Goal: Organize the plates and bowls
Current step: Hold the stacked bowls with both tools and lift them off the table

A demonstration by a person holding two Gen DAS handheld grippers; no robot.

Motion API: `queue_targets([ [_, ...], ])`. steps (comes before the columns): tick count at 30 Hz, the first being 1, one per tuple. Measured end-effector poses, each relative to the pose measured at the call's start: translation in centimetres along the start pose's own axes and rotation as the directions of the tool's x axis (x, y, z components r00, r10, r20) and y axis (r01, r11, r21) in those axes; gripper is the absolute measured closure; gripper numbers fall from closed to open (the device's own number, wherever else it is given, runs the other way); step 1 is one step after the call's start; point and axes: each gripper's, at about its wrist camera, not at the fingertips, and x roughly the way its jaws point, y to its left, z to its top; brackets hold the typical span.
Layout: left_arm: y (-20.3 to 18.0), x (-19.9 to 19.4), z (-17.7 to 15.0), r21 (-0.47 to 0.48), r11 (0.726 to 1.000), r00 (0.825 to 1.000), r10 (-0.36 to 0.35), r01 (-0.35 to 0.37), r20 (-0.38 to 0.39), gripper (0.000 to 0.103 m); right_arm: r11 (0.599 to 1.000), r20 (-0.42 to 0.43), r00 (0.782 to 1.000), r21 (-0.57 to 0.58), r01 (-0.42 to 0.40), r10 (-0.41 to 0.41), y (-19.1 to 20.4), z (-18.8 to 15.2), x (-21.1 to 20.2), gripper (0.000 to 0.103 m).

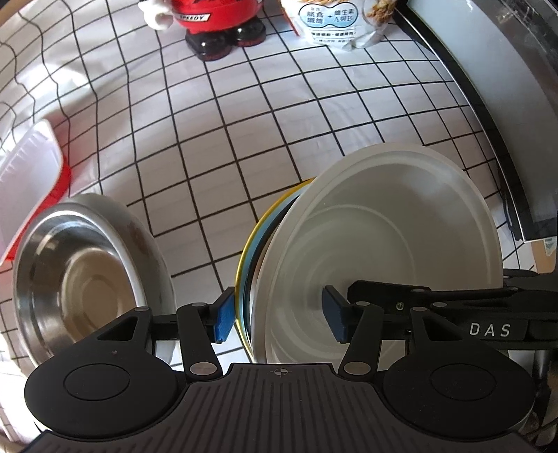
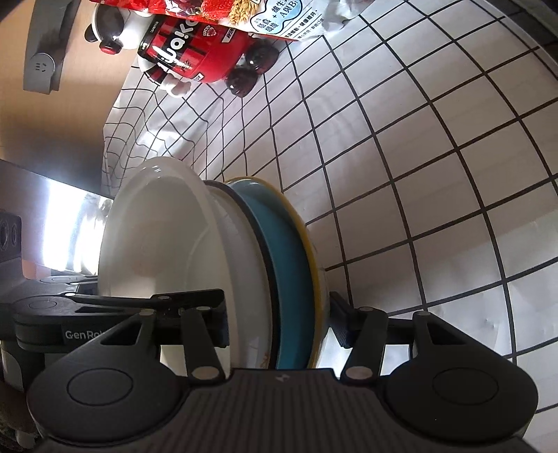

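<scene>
Seemingly on edge above a white tablecloth with a black grid (image 1: 244, 115), a stack of dishes sits between both grippers at once. From the left wrist camera, the left gripper (image 1: 279, 313) has its blue pads (image 1: 223, 315) either side of the stack: the left pad lies against the yellow rim, while the right pad stands inside the hollow of the shallow white bowl (image 1: 376, 244), and whether it presses there I cannot tell. That view alone shows a round stainless-steel bowl (image 1: 90, 268) just left of the stack, with a red box under a translucent lid (image 1: 31, 195) beyond it.

The right wrist camera shows the layers better: the white bowl (image 2: 167, 251), then a teal plate (image 2: 286, 265) and a yellow-rimmed plate (image 2: 315, 265) nested behind it. The right gripper (image 2: 279, 327) straddles the stack, jaws partly apart, its pads largely hidden behind the dishes, so contact is unclear. The left gripper's black arm (image 2: 115, 306) crosses in front of the white bowl here.

A red toy figure with black shoes (image 2: 205, 52) and a printed cereal bag (image 1: 334, 24) stand at the far edge in both views.
</scene>
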Motion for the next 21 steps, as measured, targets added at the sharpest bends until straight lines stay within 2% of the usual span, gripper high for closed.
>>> queue_targets([
  [11, 0.12, -0.08, -0.11, 0.006, 1.000, 1.000, -0.018, 0.018, 0.003, 0.048, 1.000, 0.007, 1.000, 0.025, 0.007, -0.007, 0.16, -0.07, 0.02, 0.047],
  [21, 0.09, -0.51, -0.20, 0.004, 1.000, 1.000, -0.029, 0.029, -0.009, 0.049, 0.998, -0.026, 0.999, 0.056, 0.025, -0.024, 0.45, -0.11, -0.29, 0.047],
])
